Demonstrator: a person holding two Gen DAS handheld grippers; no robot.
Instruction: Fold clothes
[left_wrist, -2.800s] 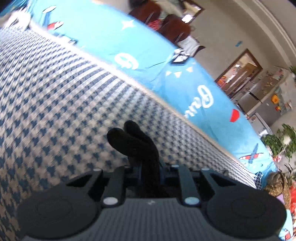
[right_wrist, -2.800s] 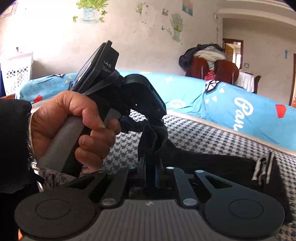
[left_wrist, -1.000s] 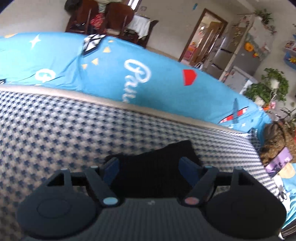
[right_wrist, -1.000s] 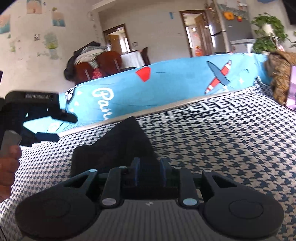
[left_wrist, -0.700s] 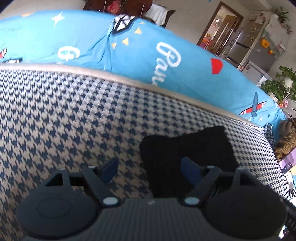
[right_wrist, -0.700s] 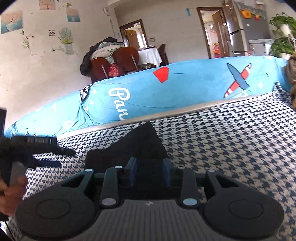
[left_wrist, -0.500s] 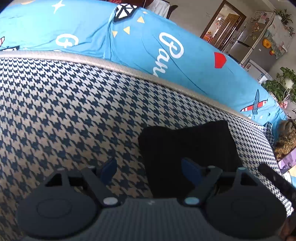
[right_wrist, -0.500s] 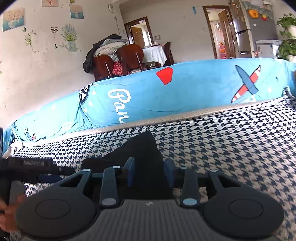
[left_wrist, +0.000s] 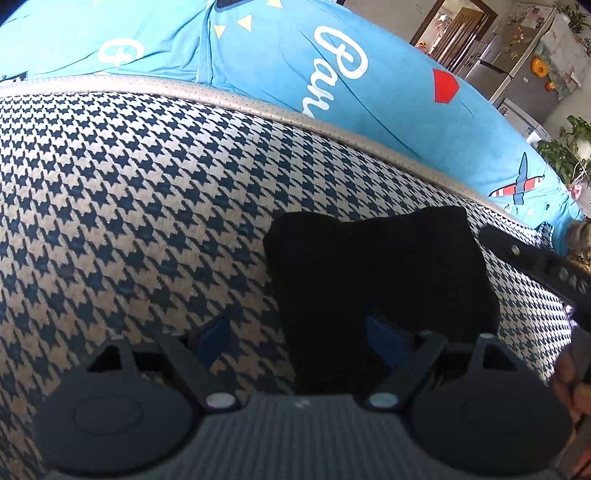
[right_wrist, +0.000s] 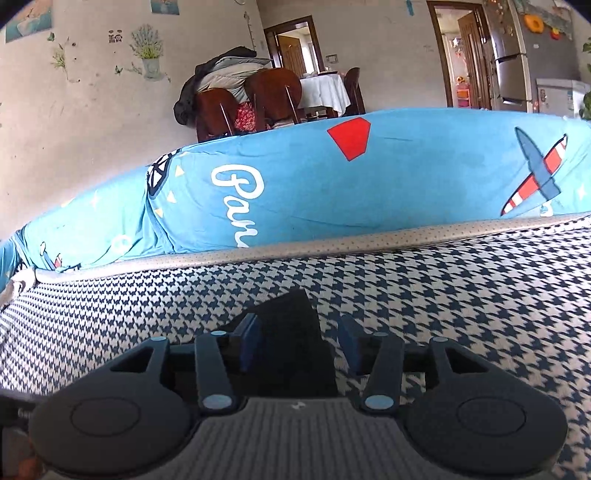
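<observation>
On the houndstooth cover (left_wrist: 129, 206) one black garment (left_wrist: 373, 280) lies as a small, thick bundle, near the grey piped edge (left_wrist: 332, 129) and in front of the blue sheet (left_wrist: 369, 92). The left gripper (left_wrist: 299, 336) stands wide; its jaws have just been opening, one finger (left_wrist: 214, 338) over bare cover and the other over the cloth, so the near left edge of the garment is between them but nothing presses on it. The right gripper (right_wrist: 299, 345) is half open; its jaws have also just been opening, a raised fold of the garment (right_wrist: 291, 332) sits between them, and the pads seem clear of it. I judge that the main risk is the loose fold: with no grip on it, the peak can slump or spring back, and the bundle loses its shape. A second risk is that a finger catches the cloth when a hand pulls away and drags a layer open. In count I see one garment, two grippers, one cover, one blue sheet, and at the far right of the left view part of one hand (left_wrist: 570, 380).
</observation>
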